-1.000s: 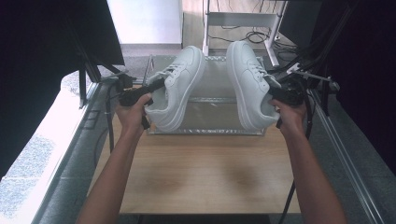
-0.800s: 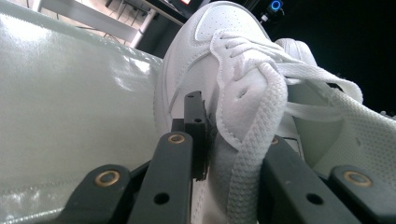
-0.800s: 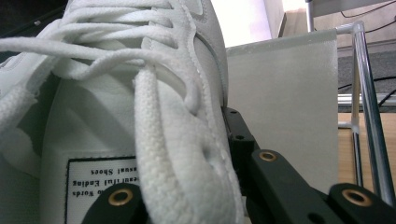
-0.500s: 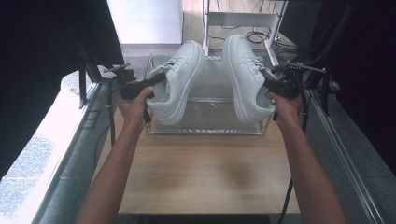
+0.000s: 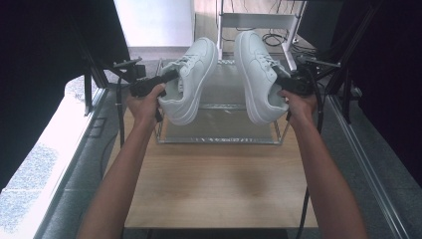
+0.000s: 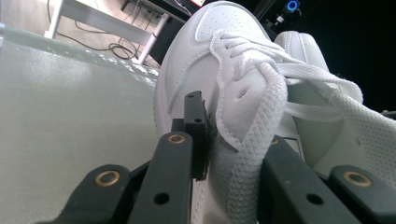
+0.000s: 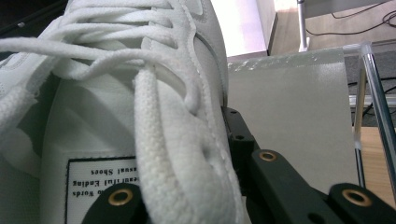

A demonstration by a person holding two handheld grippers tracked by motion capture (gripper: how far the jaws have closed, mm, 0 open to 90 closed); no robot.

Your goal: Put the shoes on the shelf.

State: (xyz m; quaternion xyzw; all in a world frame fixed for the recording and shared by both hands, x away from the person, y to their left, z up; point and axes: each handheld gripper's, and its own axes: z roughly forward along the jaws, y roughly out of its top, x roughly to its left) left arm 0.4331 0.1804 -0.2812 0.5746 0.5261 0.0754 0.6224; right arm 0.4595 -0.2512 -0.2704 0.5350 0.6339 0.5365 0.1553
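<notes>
I hold two white shoes above a clear box at the far edge of the wooden table. The left shoe hangs tilted, toe pointing away, its sole turned toward the other; my left claw pinches its collar beside the laces. The right shoe is tilted too, sole facing the first, the two near but apart. My right claw is pressed onto the side of its opening, next to the tongue's label.
</notes>
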